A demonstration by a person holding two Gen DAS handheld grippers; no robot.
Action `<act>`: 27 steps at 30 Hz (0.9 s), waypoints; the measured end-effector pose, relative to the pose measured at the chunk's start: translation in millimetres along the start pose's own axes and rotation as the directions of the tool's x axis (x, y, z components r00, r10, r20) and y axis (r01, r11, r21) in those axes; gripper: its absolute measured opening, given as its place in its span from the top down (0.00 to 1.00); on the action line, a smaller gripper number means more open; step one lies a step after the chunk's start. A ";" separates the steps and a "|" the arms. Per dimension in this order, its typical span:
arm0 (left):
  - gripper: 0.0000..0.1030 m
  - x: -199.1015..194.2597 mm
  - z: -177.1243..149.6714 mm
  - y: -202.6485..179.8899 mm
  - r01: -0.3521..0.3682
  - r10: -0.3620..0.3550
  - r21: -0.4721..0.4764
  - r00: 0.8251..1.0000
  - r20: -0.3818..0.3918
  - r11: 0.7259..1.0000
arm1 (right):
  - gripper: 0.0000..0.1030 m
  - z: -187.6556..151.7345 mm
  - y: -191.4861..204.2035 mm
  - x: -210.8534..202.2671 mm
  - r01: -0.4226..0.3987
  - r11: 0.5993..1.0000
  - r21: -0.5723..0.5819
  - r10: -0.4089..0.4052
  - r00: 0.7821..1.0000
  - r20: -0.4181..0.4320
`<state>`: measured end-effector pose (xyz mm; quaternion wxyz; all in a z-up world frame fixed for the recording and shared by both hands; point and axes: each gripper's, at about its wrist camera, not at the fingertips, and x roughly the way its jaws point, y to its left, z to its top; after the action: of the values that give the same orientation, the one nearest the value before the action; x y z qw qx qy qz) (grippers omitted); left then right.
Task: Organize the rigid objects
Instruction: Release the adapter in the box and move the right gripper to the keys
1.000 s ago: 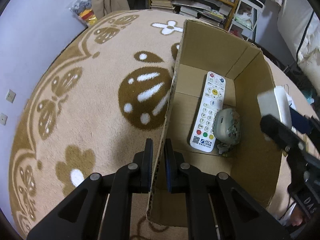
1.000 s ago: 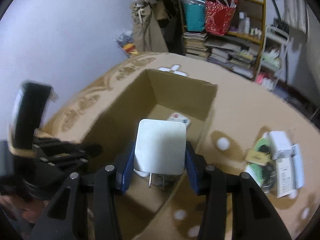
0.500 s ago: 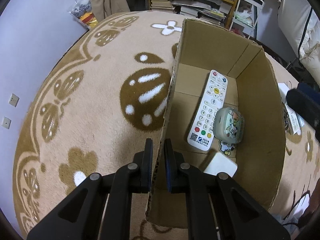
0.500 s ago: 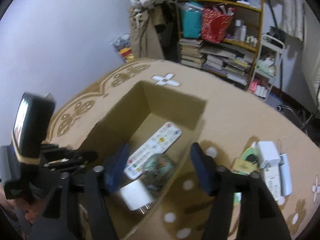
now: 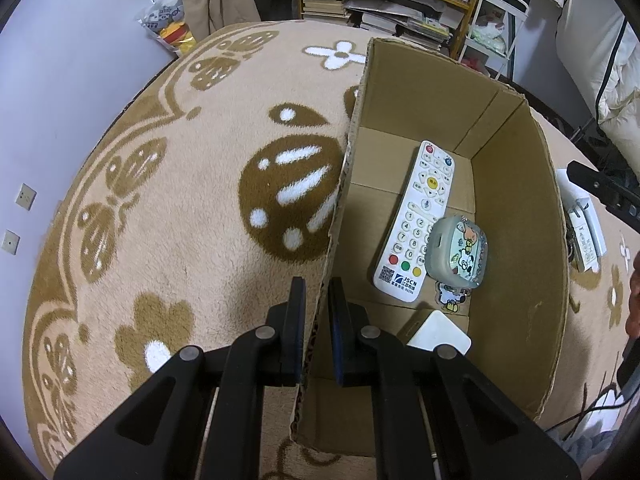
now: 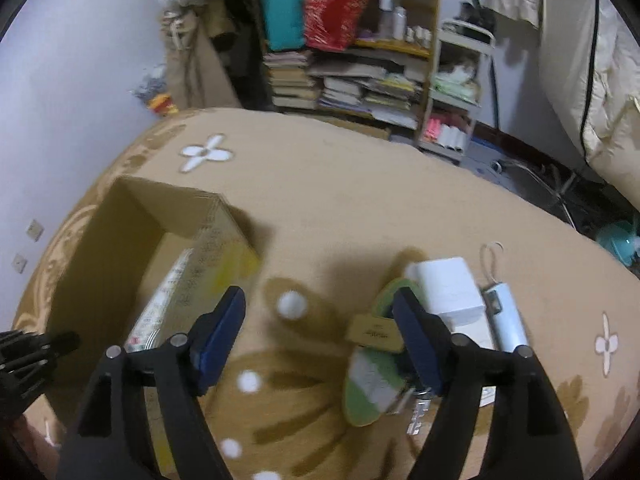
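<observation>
While the left tongs (image 5: 316, 300) pinch the cardboard box (image 5: 516, 184) wall, the right tongs (image 6: 320, 334) (spread, empty) hover over the clutter at lower right. Closing there could catch the green card (image 6: 370, 384) and white adapter (image 6: 448, 292) together, or nudge the pile.

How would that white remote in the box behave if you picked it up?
The remote looks like hard plastic, so probably stiff and light. It is long and flat, so unlikely to roll. The little case seems to overlap its edge and might shift.
</observation>
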<state>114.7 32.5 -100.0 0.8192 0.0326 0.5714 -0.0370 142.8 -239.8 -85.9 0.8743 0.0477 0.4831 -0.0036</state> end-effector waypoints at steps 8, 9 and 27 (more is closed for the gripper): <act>0.90 -0.4 1.3 1.2 0.009 -0.009 -0.009 1.000 -0.003 1.000 | 0.22 -1.2 -39.2 36.4 -0.005 0.994 0.112 0.018 0.993 -0.113; 0.90 -0.3 1.3 1.5 0.011 -0.011 -0.010 1.000 -0.004 1.000 | 0.22 -2.3 -42.5 40.0 -0.006 0.992 0.124 0.022 0.992 -0.122; 0.90 1.1 1.5 -0.7 -0.001 0.001 0.008 1.000 0.003 1.000 | 0.49 -21.6 -66.1 81.9 -0.034 0.956 0.292 0.093 0.978 -0.189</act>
<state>116.5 31.6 -100.6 0.8200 0.0362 0.5699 -0.0390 164.8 -300.4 -171.9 0.8045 0.1897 0.5614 -0.0406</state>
